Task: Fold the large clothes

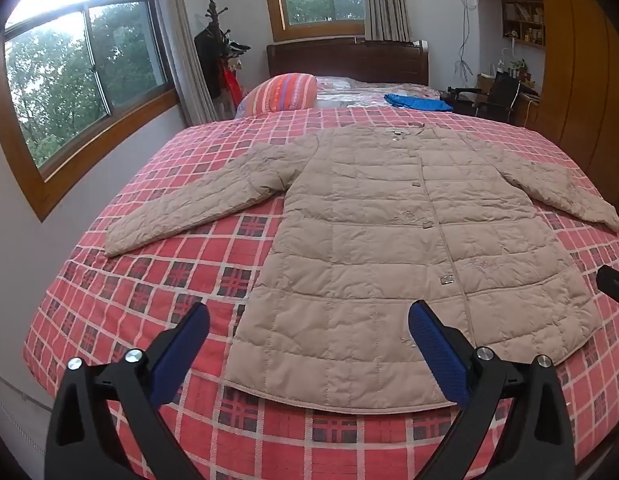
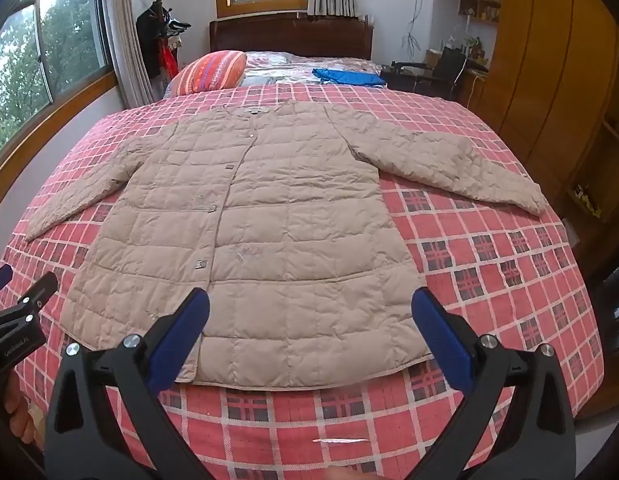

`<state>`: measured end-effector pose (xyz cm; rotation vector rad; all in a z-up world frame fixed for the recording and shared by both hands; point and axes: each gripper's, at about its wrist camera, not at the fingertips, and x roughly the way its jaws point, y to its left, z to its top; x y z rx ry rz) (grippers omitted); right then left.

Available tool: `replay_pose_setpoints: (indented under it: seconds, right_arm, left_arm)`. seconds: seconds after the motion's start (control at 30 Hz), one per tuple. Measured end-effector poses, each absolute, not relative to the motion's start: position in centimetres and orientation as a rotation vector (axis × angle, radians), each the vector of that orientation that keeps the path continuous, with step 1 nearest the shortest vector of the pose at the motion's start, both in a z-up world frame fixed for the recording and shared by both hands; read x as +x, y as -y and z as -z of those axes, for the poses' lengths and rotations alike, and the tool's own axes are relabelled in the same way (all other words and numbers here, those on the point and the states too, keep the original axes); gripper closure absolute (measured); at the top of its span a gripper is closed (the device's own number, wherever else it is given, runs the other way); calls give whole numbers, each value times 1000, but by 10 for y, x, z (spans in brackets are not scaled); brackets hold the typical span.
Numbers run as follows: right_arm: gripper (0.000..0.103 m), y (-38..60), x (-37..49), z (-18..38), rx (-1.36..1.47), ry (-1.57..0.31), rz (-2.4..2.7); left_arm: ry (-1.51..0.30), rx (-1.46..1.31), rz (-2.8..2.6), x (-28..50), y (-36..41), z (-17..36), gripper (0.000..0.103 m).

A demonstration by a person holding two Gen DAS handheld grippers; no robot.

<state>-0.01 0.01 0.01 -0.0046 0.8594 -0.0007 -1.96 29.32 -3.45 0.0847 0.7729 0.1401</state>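
Left gripper (image 1: pixel 308 322), black-framed with blue-padded fingers (image 1: pixel 433 340), is hovering with its jaws spread wide and gripping nothing, above the hem of the beige quilted long-sleeved coat (image 1: pixel 389 248) on its left half. Right gripper (image 2: pixel 310 307), of the same build, is likewise hanging released and empty over the hem's right half; the left gripper's black body is showing at the left edge of the right wrist view, with part of a hand (image 2: pixel 21 416) beneath it. The coat is lying flat and face up on the red, pink and navy checked bedspread (image 1: pixel 157 280), buttoned down the front, collar pointing toward the dark wooden headboard (image 1: pixel 349 62), both sleeves spreading outward and down. Beyond the collar a striped orange pillow (image 1: pixel 281 92) and a folded bright blue cloth (image 1: pixel 419 103) are resting near the headboard. Wood-framed windows (image 1: pixel 85 80) are lining the left wall; a tall wooden wardrobe (image 2: pixel 549 72) is standing at right
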Motion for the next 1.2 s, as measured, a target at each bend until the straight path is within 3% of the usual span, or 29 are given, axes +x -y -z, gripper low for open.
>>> replay_pose_setpoints:
  seconds: [1.2]
  right_arm:
    - [2,0,3,1,-1,-860,-2]
  left_arm:
    - [-785,74,-140,-17,-295,40,4]
